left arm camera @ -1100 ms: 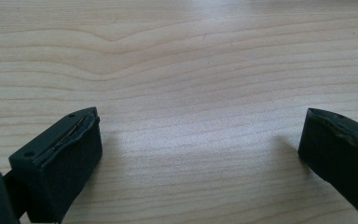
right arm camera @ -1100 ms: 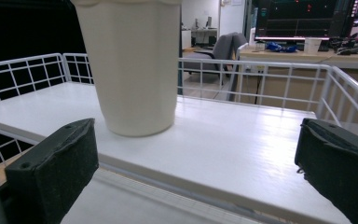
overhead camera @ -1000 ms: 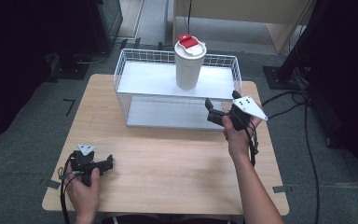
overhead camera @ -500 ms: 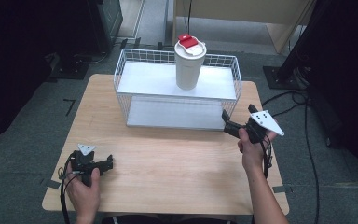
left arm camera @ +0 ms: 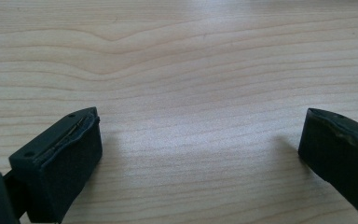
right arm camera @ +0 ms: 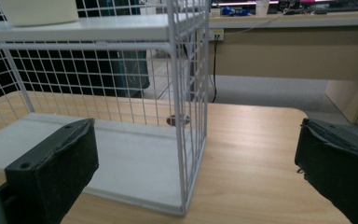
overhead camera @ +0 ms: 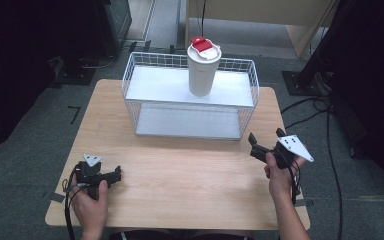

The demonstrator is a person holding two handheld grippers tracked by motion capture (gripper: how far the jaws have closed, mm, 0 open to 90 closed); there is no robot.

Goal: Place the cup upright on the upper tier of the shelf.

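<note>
Tumbler is being stood on rack upper shelf (likely light, stiff, slippery; best gripped mid-body); right gripper and left gripper are being held agape, empty.

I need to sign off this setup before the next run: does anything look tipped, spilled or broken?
Nothing stands out. The white cup with its red-tabbed lid stands upright on the upper shelf of the wire rack, with no spill showing. Both tools, left and right, are open and hold nothing.
</note>
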